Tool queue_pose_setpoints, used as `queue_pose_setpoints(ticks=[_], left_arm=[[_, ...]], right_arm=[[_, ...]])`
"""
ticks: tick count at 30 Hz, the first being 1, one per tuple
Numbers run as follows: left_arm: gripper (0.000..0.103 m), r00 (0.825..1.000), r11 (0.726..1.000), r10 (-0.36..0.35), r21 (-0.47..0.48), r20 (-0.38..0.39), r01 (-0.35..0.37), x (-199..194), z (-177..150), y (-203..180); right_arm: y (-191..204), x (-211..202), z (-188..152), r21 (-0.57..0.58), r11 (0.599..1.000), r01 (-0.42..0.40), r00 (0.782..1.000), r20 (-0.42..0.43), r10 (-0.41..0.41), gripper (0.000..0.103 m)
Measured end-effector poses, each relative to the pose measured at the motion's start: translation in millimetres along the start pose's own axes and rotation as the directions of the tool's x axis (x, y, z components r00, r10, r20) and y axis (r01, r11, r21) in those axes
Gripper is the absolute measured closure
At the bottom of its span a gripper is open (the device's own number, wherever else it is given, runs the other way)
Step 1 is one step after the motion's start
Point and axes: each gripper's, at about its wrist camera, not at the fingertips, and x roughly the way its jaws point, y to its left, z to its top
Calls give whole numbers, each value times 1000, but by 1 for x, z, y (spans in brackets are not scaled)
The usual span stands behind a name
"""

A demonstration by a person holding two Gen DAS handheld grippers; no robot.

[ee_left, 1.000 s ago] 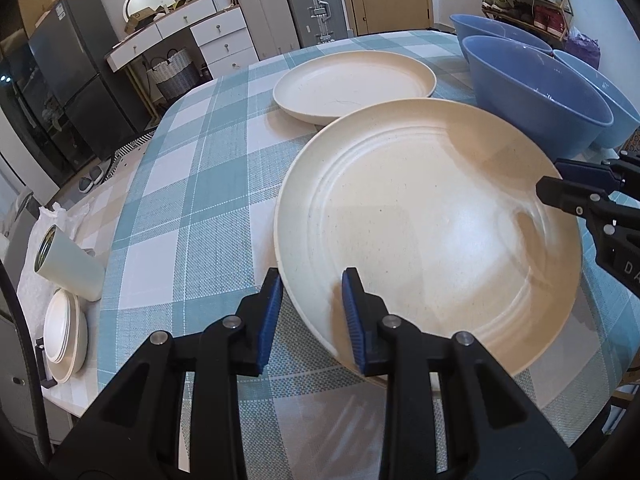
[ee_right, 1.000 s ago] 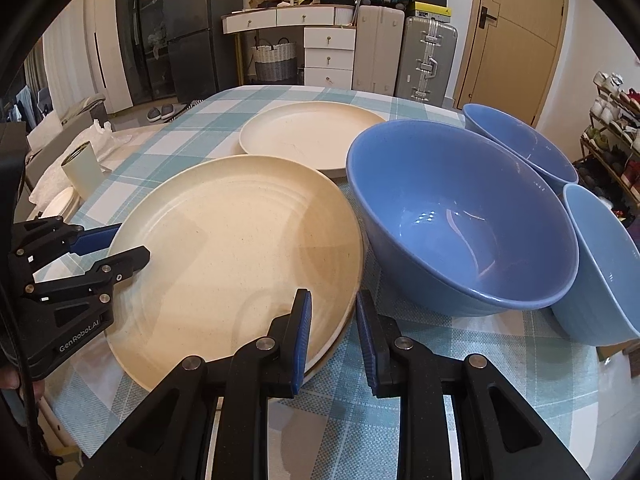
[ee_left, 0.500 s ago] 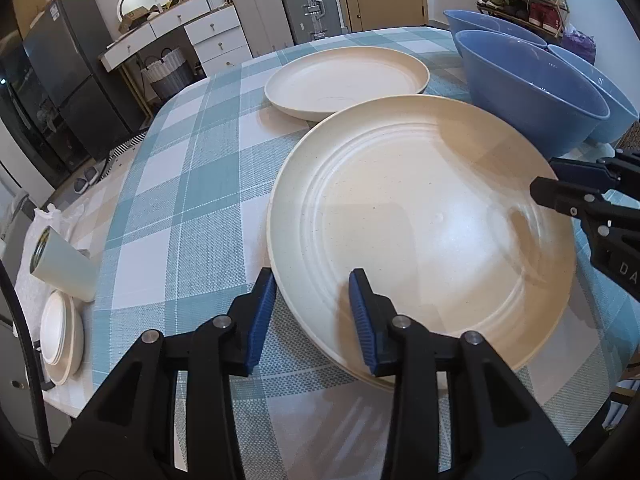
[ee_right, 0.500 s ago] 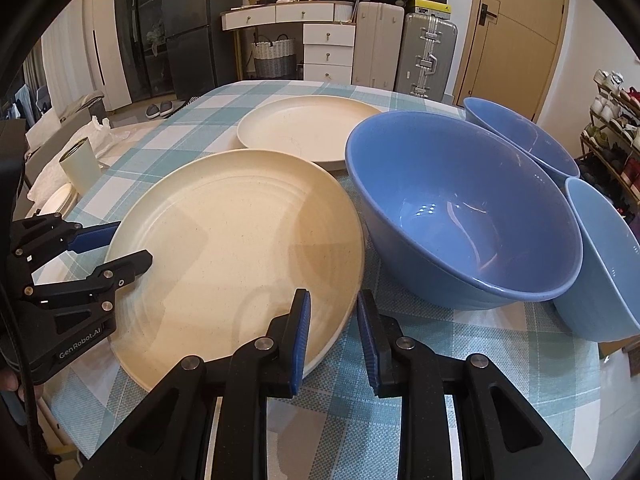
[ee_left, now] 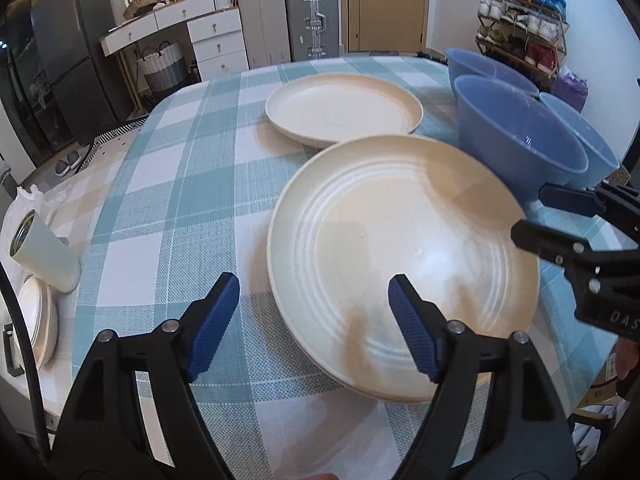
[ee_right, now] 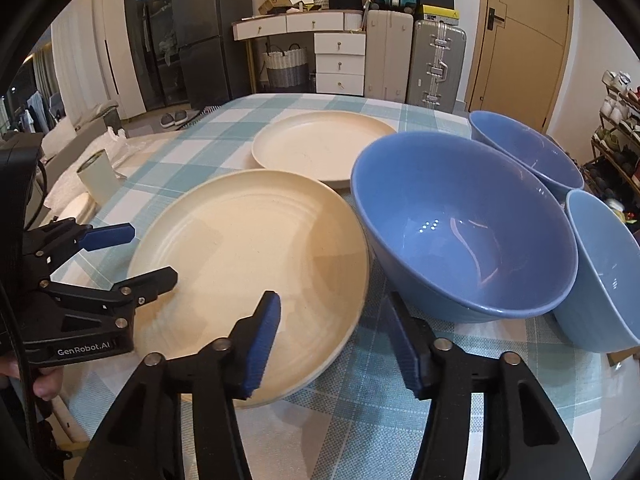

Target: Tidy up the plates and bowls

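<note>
Nearest the cameras, the left gripper [ee_left: 312, 312] and the right gripper [ee_right: 334, 332] are straddling opposite edges of the large cream plate [ee_left: 400, 256], which is lying on the checked tablecloth [ee_left: 180, 208]; both sets of jaws are opening, with the plate's rim passing between the fingers of each but no pad pressing on it, so the plate is resting free. The near rim is projecting toward the table's front edge, so any nudge from a retreating finger is risking a slide toward that edge. The plate's right side is sitting just beside the big blue bowl [ee_right: 460, 224]; a sideways push is likely to knock plate against bowl. That bowl is itself crowding two further blue bowls, the pale one [ee_right: 604, 276] at the right and the far one [ee_right: 524, 152] behind, both near the table's right edge, so a shove could be passing along the row and tipping one off. Farther back, the smaller cream plate [ee_left: 344, 112] is lying close to the large plate's far rim; whether they are touching cannot be told. At far left, a cup [ee_left: 44, 252] is lying tilted beside stacked small dishes [ee_left: 36, 320], clear of the working area.
</note>
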Motion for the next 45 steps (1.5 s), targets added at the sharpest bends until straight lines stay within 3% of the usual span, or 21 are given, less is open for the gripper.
queue_pose_setpoints(ticks=[5, 12, 20, 24, 26, 45], left_arm=[[25, 998, 997, -37, -62, 43, 39, -16, 6, 11], [22, 997, 992, -60, -111, 52, 65, -27, 12, 20], [20, 994, 985, -76, -152, 80, 87, -37, 22, 27], [18, 994, 985, -64, -156, 88, 78, -40, 28, 30], [2, 994, 983, -58, -170, 94, 74, -42, 31, 34], [2, 991, 980, -16, -197, 135, 42, -54, 72, 48]], right_arm=[[3, -14, 6, -8, 999, -49, 998, 31, 49, 19], [3, -34, 18, 2, 989, -147, 987, 70, 147, 11], [-8, -55, 43, -8, 991, -135, 984, 120, 135, 1], [-16, -63, 55, -8, 992, -126, 984, 129, 126, 1], [-17, -65, 59, -14, 993, -121, 983, 134, 122, 1], [-48, -62, 106, 17, 995, -94, 987, 131, 91, 1]])
